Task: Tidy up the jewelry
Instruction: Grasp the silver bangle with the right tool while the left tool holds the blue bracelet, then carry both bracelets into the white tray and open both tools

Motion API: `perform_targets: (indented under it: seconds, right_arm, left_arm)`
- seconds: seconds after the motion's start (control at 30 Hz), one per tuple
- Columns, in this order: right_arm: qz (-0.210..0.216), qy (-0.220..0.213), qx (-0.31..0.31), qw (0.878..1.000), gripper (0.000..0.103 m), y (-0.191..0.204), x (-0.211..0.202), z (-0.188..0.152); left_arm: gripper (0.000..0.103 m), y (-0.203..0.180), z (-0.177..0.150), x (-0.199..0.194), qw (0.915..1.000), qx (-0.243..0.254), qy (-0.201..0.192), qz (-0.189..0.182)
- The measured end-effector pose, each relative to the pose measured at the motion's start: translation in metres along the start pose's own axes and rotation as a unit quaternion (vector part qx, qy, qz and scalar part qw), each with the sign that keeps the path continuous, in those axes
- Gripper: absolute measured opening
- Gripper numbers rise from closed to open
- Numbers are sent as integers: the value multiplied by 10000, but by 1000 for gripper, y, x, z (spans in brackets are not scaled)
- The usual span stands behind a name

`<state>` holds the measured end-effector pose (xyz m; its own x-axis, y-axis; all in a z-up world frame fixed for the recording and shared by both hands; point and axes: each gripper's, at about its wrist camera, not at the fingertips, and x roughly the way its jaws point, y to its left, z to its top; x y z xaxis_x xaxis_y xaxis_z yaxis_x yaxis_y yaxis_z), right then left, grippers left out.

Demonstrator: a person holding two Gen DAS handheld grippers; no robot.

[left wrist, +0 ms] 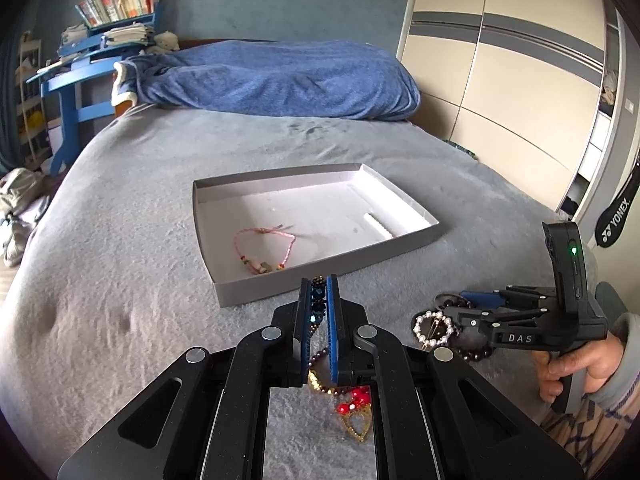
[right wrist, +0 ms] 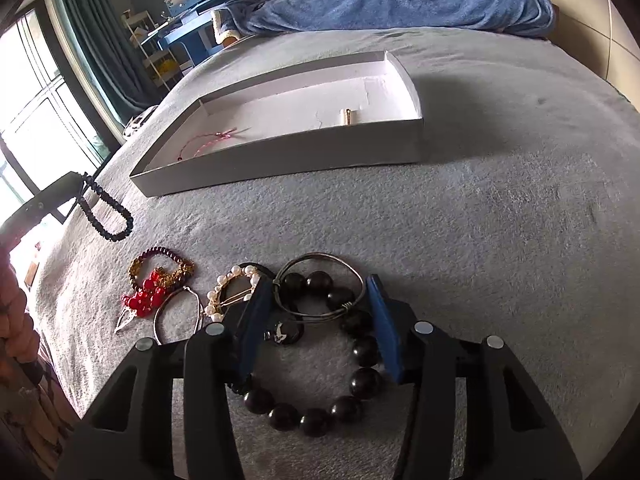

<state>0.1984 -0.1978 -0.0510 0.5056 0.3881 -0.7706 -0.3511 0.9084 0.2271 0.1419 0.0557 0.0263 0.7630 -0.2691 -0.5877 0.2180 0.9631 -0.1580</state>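
A shallow grey cardboard box [left wrist: 328, 270] [right wrist: 280, 168] lies on the bed with a pink cord bracelet [left wrist: 264, 248] [right wrist: 208, 140] inside. My left gripper [left wrist: 319, 284] is shut on a dark blue beaded bracelet [left wrist: 318, 308], which hangs from it in the right wrist view [right wrist: 108, 216], just short of the box's near wall. My right gripper [right wrist: 320, 292] is open, its fingers [right wrist: 382, 320] on either side of a large black bead bracelet [right wrist: 352, 364] and a thin wire bangle [right wrist: 320, 284]. It also shows in the left wrist view [left wrist: 464, 300].
More jewelry lies on the grey bedspread: a pearl ring piece [right wrist: 232, 288] [left wrist: 434, 328], a silver bangle [right wrist: 176, 312], a red bead and gold piece [right wrist: 152, 288] [left wrist: 356, 404]. A blue blanket [left wrist: 272, 76] lies beyond the box. A wardrobe [left wrist: 500, 60] stands at the right.
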Motion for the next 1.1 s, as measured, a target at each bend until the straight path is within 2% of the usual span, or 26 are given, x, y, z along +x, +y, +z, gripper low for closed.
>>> perform_targets:
  seconds: [0.4, 0.67, 1.1]
  right_arm:
    - [-30, -430, -22, 9991, 48, 1, -22, 24]
    - [84, -643, -173, 9977, 48, 13, -29, 58]
    - [117, -640, -789, 9948, 48, 42, -12, 111]
  left_arm:
    - [8, -4, 21, -1, 9998, 159, -141, -39]
    - [8, -14, 44, 8, 9992, 351, -202, -58]
    - [8, -25, 80, 54, 9981, 622, -36, 18]
